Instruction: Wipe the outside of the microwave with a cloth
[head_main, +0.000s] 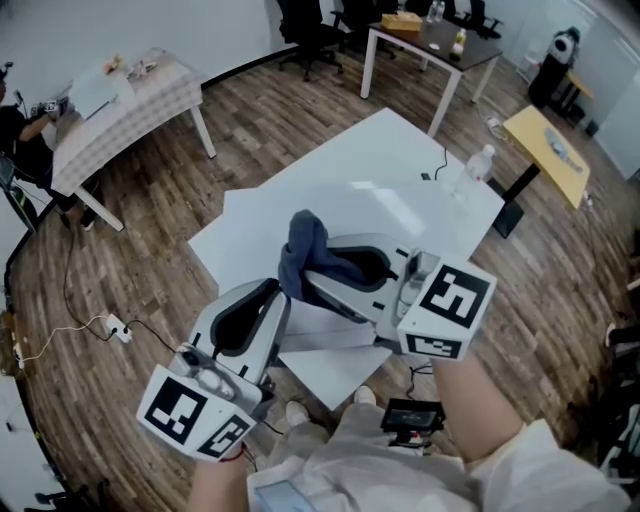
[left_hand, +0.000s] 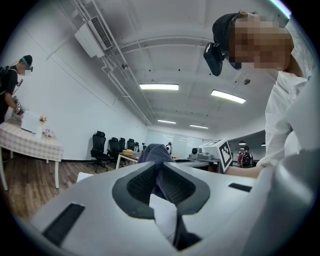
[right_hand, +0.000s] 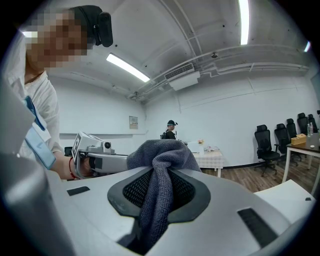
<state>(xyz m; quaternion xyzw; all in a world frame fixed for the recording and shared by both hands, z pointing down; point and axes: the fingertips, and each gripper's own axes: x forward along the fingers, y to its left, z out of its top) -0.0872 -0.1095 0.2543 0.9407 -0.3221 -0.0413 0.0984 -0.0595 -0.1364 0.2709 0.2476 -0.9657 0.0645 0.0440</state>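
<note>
A blue-grey cloth (head_main: 305, 240) bunches up between my two grippers above a white table (head_main: 400, 170). My right gripper (head_main: 312, 275) is shut on it; in the right gripper view the cloth (right_hand: 160, 150) bulges over the tips and hangs down between the pads of that gripper (right_hand: 159, 175). My left gripper (head_main: 283, 295) comes in from the lower left and meets the cloth's lower edge. In the left gripper view its jaws (left_hand: 161, 172) stand narrowly parted, a dark fold of the cloth (left_hand: 155, 150) lying between them and white showing through below. No microwave is in any view.
A water bottle (head_main: 478, 165) stands at the white table's far right corner. A table with a checked cover (head_main: 130, 100) is at the back left, with a person beside it. Office chairs (head_main: 310, 30), a dark-topped desk (head_main: 440, 40) and a yellow desk (head_main: 550, 145) stand behind. A power strip (head_main: 120, 328) lies on the floor.
</note>
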